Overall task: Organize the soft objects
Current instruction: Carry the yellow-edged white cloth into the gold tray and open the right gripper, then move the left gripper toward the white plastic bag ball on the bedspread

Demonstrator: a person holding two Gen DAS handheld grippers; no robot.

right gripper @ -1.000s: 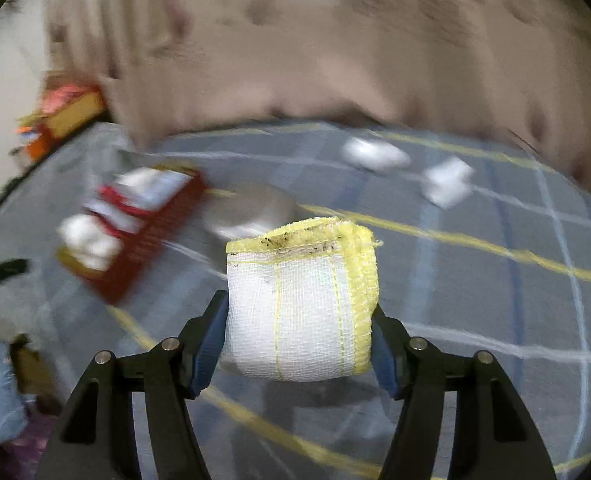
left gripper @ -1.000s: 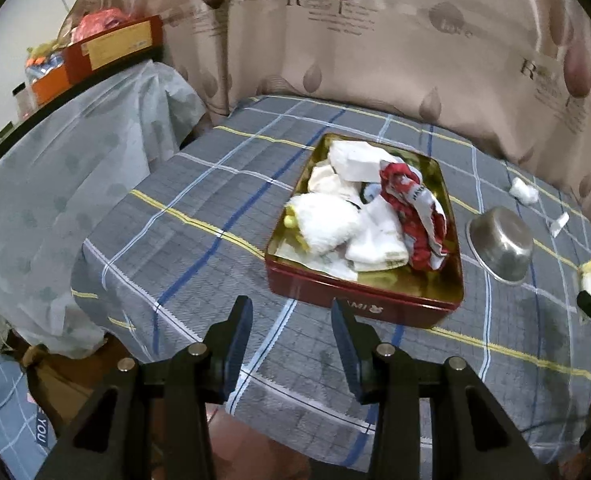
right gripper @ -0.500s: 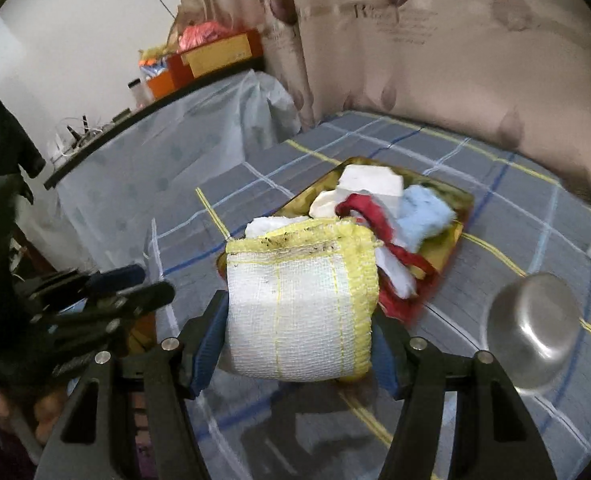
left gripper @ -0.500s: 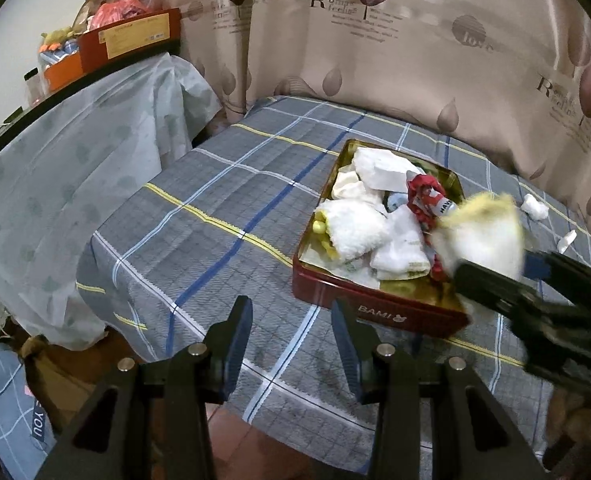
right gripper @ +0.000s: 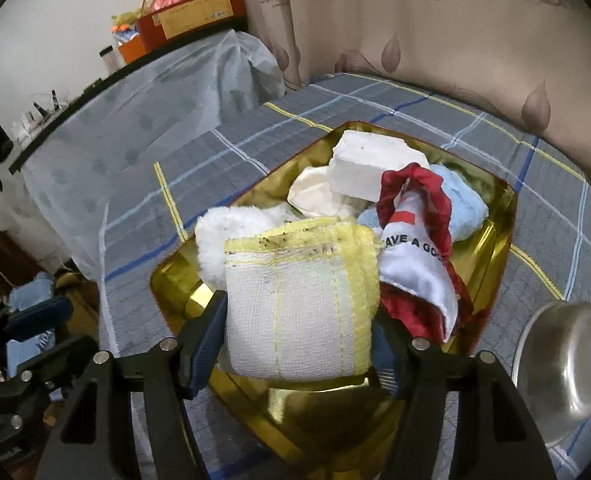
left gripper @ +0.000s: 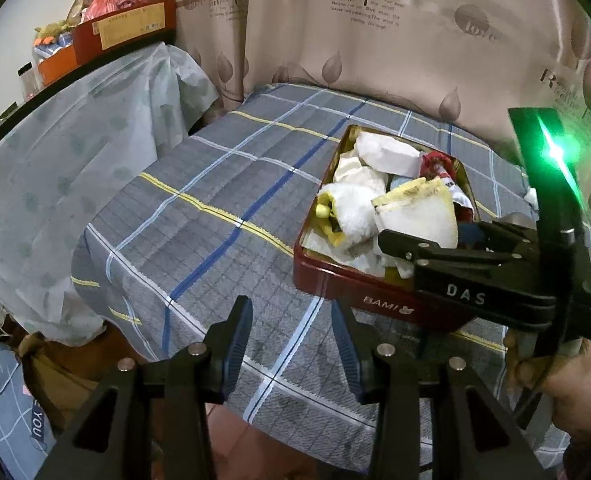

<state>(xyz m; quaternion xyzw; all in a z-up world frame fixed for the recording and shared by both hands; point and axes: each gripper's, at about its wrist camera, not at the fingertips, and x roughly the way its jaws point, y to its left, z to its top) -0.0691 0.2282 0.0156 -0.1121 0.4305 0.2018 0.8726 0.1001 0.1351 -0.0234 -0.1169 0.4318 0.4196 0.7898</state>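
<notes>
— Yellow-edged white gauze cloth (right gripper: pixel 299 304), where was it?
— Between the right gripper's (right gripper: pixel 299 344) just-widening jaws, still touching, above the gold-lined red tin (right gripper: pixel 495 240).
— The left gripper (left gripper: pixel 291 344)?
— Apart, empty (one steel bowl (right gripper: pixel 567 364), cut off).

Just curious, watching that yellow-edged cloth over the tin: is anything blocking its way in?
Nothing visible bars it. The cloth, between the right tool's just-opening jaws, hangs over the tin's open near end; other soft things are piled further in. The left tool is empty, off to the side.
</notes>
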